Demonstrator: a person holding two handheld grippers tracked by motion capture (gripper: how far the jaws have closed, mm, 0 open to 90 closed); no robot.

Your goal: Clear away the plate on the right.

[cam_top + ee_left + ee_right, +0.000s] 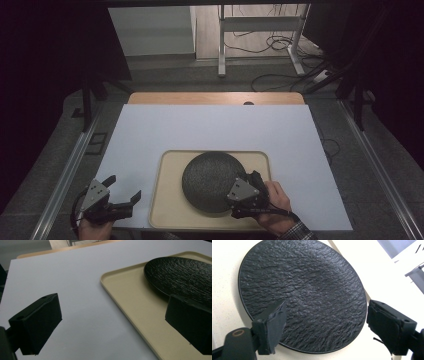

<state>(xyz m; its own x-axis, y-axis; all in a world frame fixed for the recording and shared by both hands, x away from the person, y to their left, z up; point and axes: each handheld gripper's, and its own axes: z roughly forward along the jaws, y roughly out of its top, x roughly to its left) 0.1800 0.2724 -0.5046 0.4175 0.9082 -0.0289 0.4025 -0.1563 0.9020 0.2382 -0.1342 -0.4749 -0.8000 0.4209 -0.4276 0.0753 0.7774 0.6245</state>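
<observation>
Black plate [212,182] on tray [167,200] sits at 10 o'clock of right gripper [248,192], jaws spread wide, nothing gripped; left gripper [125,192] wide too, empty.

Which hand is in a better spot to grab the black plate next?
Probably the right. The right gripper hangs over the near right edge of the black plate on the beige tray, jaws open. The left gripper, also open, waits over the white table, left of the tray.
</observation>
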